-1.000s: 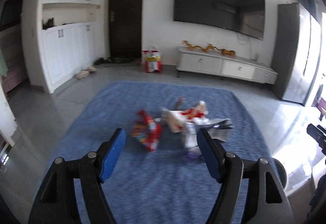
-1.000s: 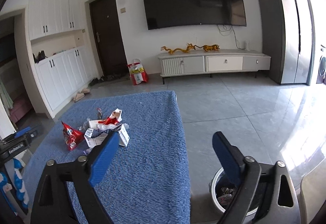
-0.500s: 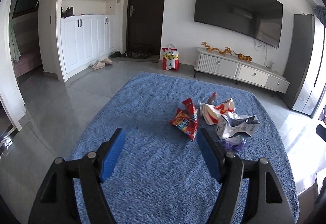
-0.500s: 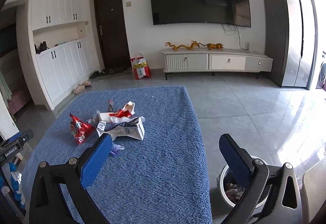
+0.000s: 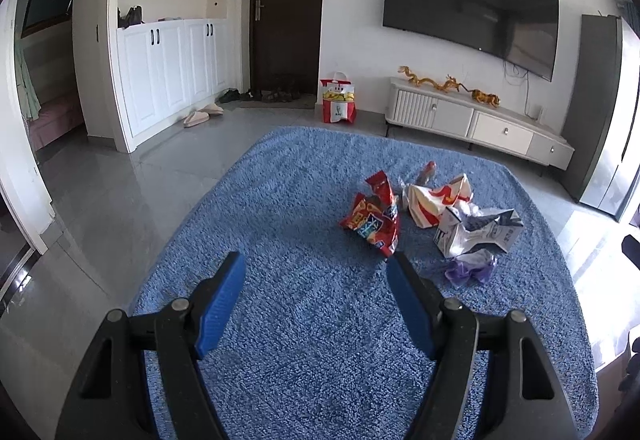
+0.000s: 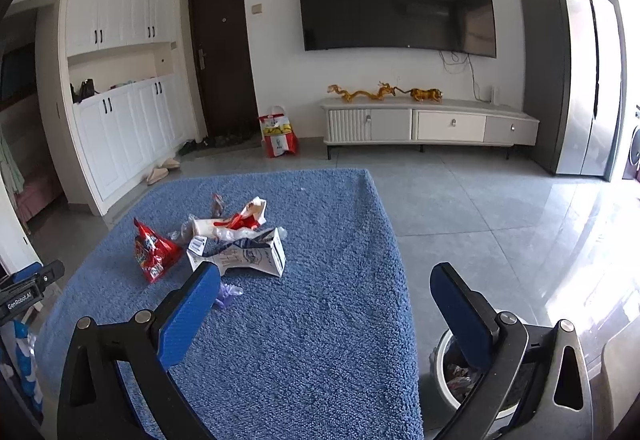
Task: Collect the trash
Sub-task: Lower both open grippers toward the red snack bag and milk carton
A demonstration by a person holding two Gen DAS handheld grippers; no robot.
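Left tool (image 5: 316,266): released, nothing between its blue pads, hovering over the blue-covered counter (image 5: 304,340).
Right tool (image 6: 326,276): jaws just opened further, now wide apart and empty.
Trash: red snack bag (image 5: 374,217), crumpled white carton (image 6: 240,254), red-and-white wrapper (image 5: 438,201) and purple scrap (image 5: 470,268), clustered together on the counter.
Bin (image 6: 448,372): on the floor beside the counter's right edge, behind the right tool's finger.

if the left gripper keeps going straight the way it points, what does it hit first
Probably bare blue rug: the open left gripper aims at empty pile. The red snack bag lies just right of that line, near the right finger's tip; depth is unclear.
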